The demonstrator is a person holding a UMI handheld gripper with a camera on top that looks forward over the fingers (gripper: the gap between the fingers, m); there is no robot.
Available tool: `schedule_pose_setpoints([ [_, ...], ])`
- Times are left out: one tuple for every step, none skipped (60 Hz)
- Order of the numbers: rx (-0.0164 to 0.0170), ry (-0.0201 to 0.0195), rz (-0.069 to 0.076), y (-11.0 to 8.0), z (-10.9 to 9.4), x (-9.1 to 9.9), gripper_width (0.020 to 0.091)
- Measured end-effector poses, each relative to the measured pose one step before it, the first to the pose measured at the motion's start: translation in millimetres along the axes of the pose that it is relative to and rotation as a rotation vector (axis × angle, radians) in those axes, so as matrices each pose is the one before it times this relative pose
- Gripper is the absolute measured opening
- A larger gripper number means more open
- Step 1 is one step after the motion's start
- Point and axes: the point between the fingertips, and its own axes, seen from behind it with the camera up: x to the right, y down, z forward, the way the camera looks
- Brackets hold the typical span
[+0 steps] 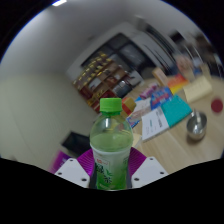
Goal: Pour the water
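Note:
A clear plastic bottle with a green cap and a green label stands upright between my fingers, filled with pale liquid. My gripper is shut on the bottle, with the purple pads pressing its sides at label height. The bottle appears lifted, with the view tilted. A small metal bowl sits on the wooden table beyond and to the right of the bottle.
Books and papers lie on the table behind the bottle. An orange-yellow object sits past the bowl. A shelf of colourful items stands against the far wall, and a dark object lies on the left.

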Motion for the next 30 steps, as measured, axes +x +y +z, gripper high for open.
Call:
schedule_pose_setpoints([
  [0.00139, -0.01005, 0.0786, -9.01, 0.45, 3.17, 0.0416],
  [0.00254, -0.01006, 0.0790, -9.04, 0.54, 2.99, 0.0415],
  [0.00270, -0.00924, 0.0796, -8.46, 0.45, 2.65, 0.0415],
  [0.01750, 0.01355, 0.0903, -3.18, 1.62, -9.90, 0.0415],
  [-0.01017, -0.02305, 0.0805, -9.25, -3.70, 5.54, 0.0415],
  [0.00257, -0.01879, 0.0779, -6.84, 6.95, 7.51, 0.0414],
  [-0.00688, -0.02333, 0.0860, -6.38, 0.55, 1.06, 0.0413],
  [-0.01063, -0.02014, 0.0979, -5.28, -7.14, -5.84, 0.0414],
  [-0.00316, -0.02992, 0.0866, -6.38, 5.59, 3.31, 0.0411],
  [-0.00287, -0.02665, 0.0943, -5.97, -1.00, -2.40, 0.0411],
  [-0.00044, -0.02761, 0.0911, -6.27, -1.65, -2.86, 0.0413],
  [-0.00018, -0.02949, 0.0799, -6.88, 0.44, -0.46, 0.0415],
  [0.00306, -0.01682, 0.0784, -4.09, -7.24, -6.09, 0.0415],
  [0.02649, -0.00004, 0.0663, 5.27, -0.67, -3.65, 0.0414],
  [-0.00009, -0.01563, 0.0307, -12.07, 6.33, 4.80, 0.0414],
  [0.00878, 0.00008, 0.0284, -7.72, -0.54, 3.46, 0.0414],
  [0.00066, 0.00056, 0.0185, -10.22, -6.11, 4.65, 0.0413],
  [0.01649, 0.00944, 0.0121, -3.24, 4.64, 4.60, 0.0416],
  [-0.00113, 0.00262, 0.0102, -8.58, -5.89, 4.65, 0.0417],
  [0.00597, 0.00507, 0.0123, -4.04, 0.08, 3.90, 0.0416],
  [0.00545, 0.00213, 0.0168, -3.32, -0.20, 2.46, 0.0416],
  [0.00491, -0.00087, 0.0238, -2.72, -1.15, 1.48, 0.0418],
  [0.00443, -0.00496, 0.0283, -2.40, -0.40, 0.81, 0.0417],
  [0.01439, -0.00105, 0.0317, 10.59, -14.90, -9.53, 0.0414],
  [0.00060, -0.01152, 0.0311, 0.19, -3.18, -2.17, 0.0415],
  [0.00201, -0.01427, 0.0270, -0.36, -2.97, -2.35, 0.0417],
  [0.00559, -0.01498, 0.0251, 2.32, 8.87, 3.41, 0.0420],
  [0.00302, -0.01343, 0.0184, -0.09, -3.20, -2.95, 0.0415],
  [0.00307, -0.01022, 0.0151, -0.07, -2.14, -2.63, 0.0416],
  [-0.00085, -0.00689, 0.0101, -2.52, -12.57, -7.41, 0.0415],
])
